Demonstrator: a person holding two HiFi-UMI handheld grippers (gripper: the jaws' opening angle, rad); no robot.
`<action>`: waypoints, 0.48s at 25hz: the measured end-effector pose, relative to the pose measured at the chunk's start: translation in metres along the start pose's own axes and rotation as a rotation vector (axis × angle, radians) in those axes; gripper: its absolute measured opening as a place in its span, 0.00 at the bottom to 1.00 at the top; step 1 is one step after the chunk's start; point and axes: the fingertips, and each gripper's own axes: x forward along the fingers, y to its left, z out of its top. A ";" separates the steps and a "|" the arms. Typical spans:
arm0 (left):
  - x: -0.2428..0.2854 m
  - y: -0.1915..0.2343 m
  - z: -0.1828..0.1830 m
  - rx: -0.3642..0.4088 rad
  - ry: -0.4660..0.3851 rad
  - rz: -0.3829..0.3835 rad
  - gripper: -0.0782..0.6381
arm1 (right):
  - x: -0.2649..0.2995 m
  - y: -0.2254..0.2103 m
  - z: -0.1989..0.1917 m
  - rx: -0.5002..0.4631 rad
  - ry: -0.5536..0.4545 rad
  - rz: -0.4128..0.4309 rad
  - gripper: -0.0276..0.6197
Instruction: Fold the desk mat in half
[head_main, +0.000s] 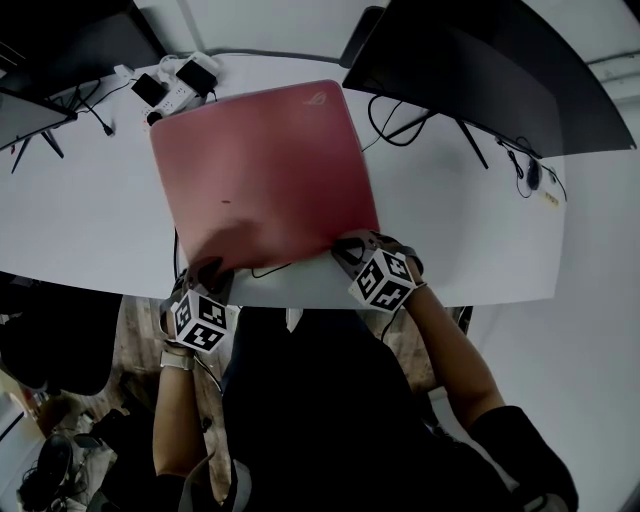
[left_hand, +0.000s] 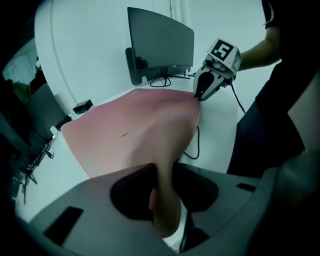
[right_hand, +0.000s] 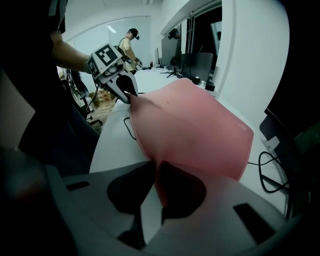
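Left gripper (head_main: 207, 272) and right gripper (head_main: 352, 250): each clamped on a near corner of the mat (head_main: 260, 165). Near edge is raised; the rest lies on the table (head_main: 470, 230). Suggest lifting both level, carrying them to the far edge and matching corners before release.

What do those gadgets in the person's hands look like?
The left gripper and right gripper are grey with dark pointed jaws, each topped by a white cube of black square markers. The person wears a dark top and a pale left wristband.

Office: white desk (head_main: 90, 220), dark monitors (head_main: 480, 70), power strip (head_main: 175, 90), trailing cables (head_main: 385, 125).
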 end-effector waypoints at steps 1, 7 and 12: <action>-0.002 -0.001 0.001 -0.005 -0.001 0.005 0.28 | -0.003 0.000 0.001 0.000 -0.005 0.002 0.14; -0.011 -0.012 0.004 -0.033 -0.003 0.033 0.27 | -0.017 0.004 0.001 0.001 -0.037 0.014 0.13; -0.021 -0.029 0.004 -0.046 0.003 0.047 0.26 | -0.030 0.015 -0.002 -0.010 -0.050 0.047 0.13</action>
